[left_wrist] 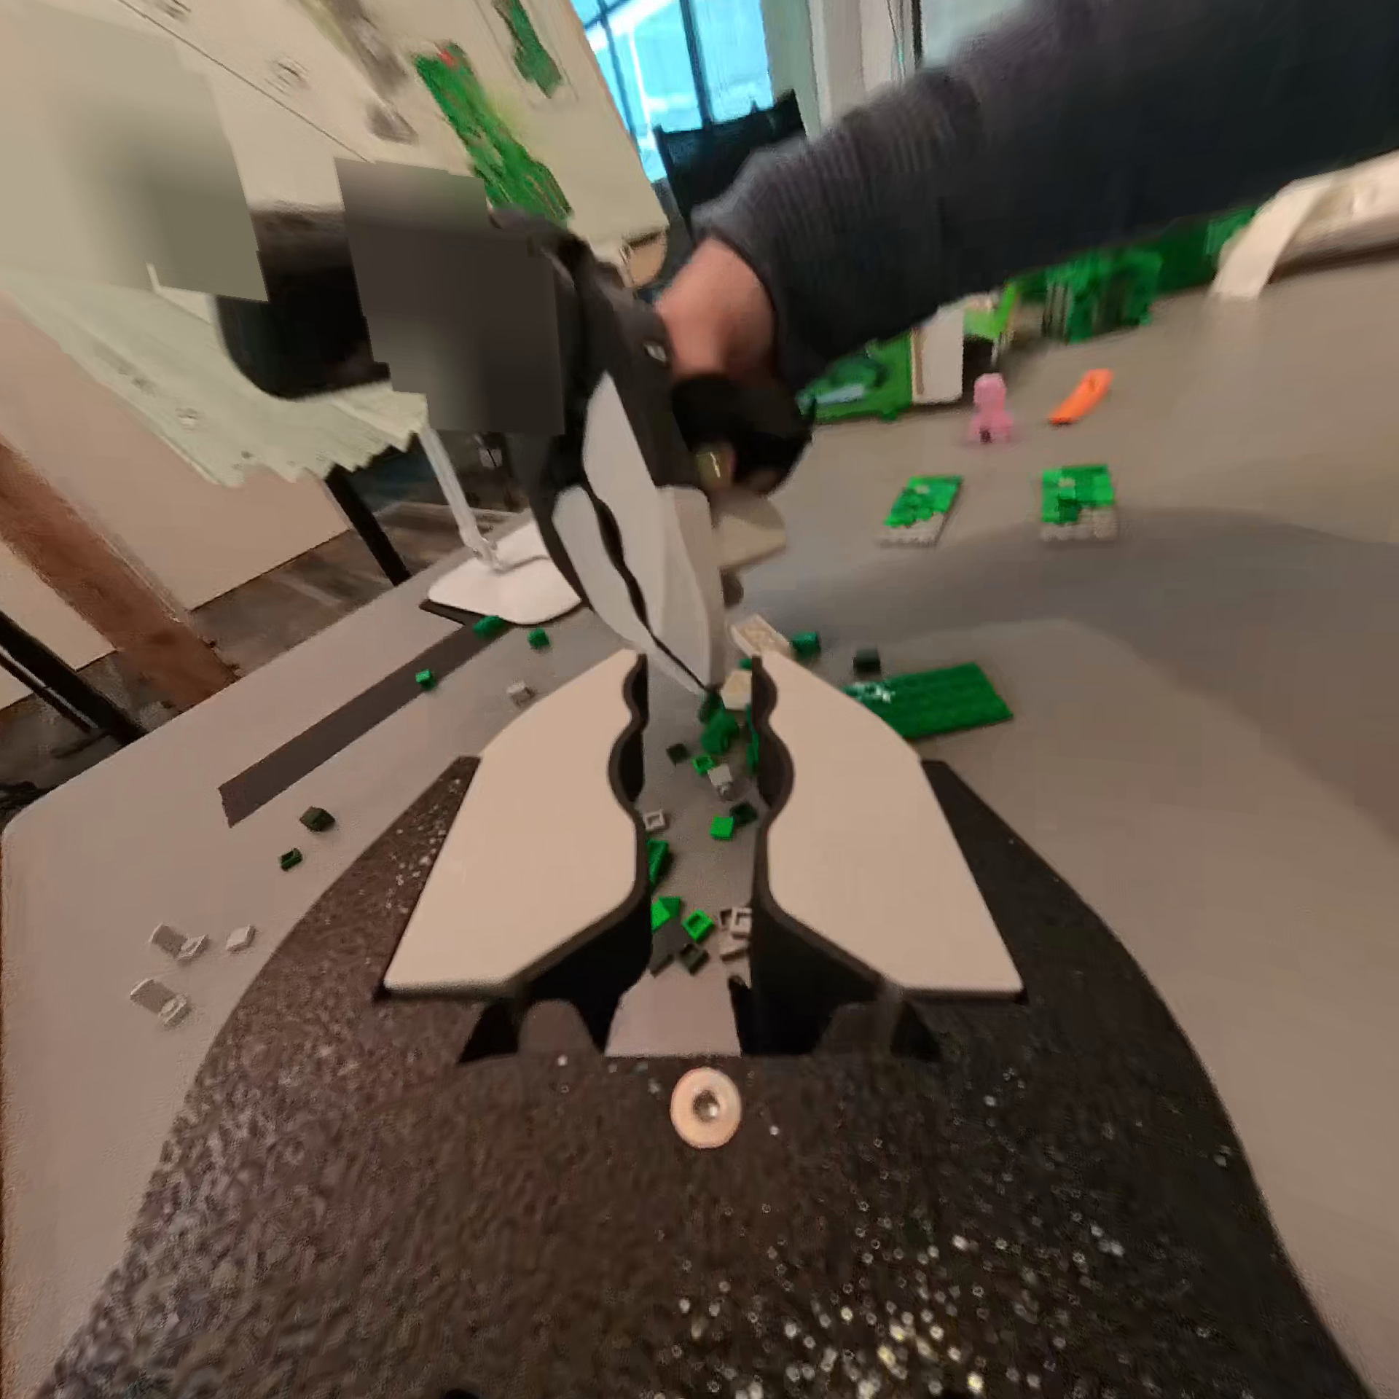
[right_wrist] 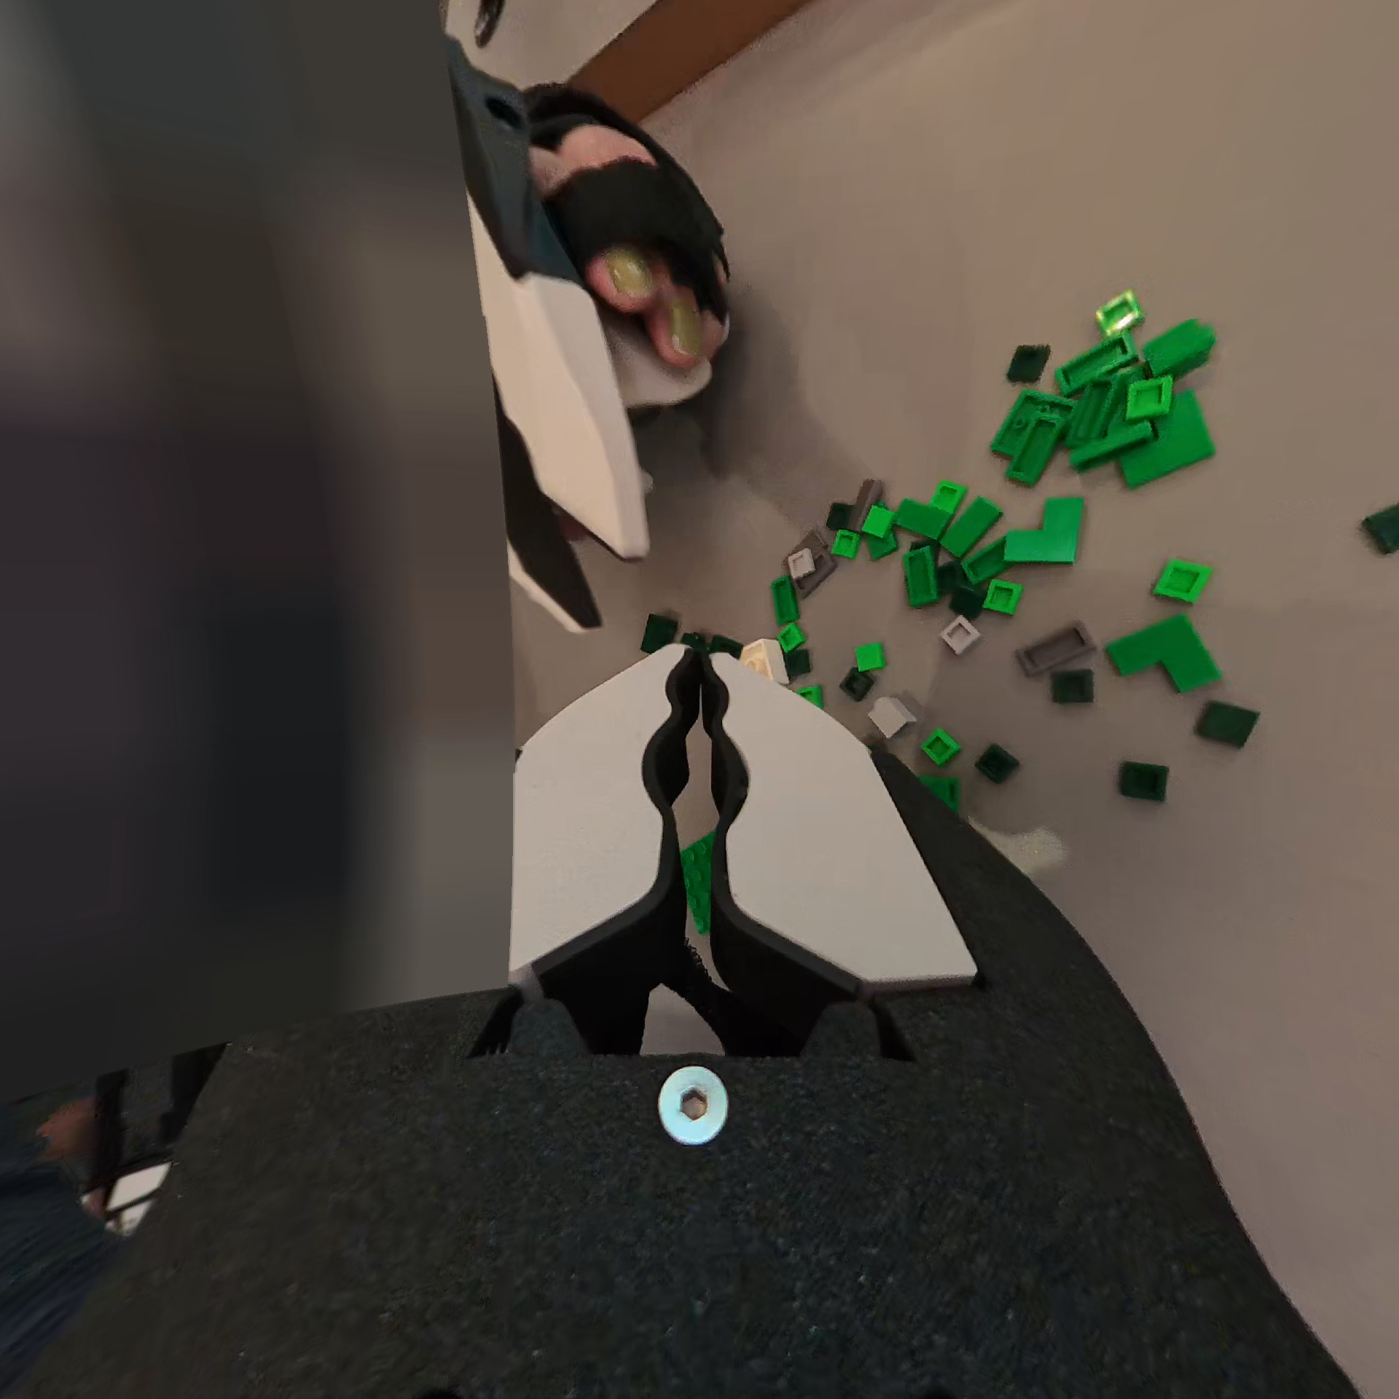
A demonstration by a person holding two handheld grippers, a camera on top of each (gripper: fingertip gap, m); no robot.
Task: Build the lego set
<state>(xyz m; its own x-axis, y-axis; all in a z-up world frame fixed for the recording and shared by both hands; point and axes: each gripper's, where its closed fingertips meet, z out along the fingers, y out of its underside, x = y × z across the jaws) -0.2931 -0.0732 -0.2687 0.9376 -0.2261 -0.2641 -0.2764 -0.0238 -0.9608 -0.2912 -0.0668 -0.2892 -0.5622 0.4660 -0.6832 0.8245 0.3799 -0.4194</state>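
Over the grey table (left_wrist: pixel 1135 833) | left gripper (left_wrist: pixel 700 681) is standing narrowly open above loose green tiles (left_wrist: pixel 719 730), gripping nothing | right gripper (right_wrist: pixel 700 666) is pinching a dark green tile (right_wrist: pixel 695 642), beside a cream brick (right_wrist: pixel 764 658) | farther off, green plates (left_wrist: pixel 935 700) are lying.

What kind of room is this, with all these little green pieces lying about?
Probably an office or workshop: a grey table strewn with small green toy bricks, large windows behind, and a white lamp base at the table's edge.
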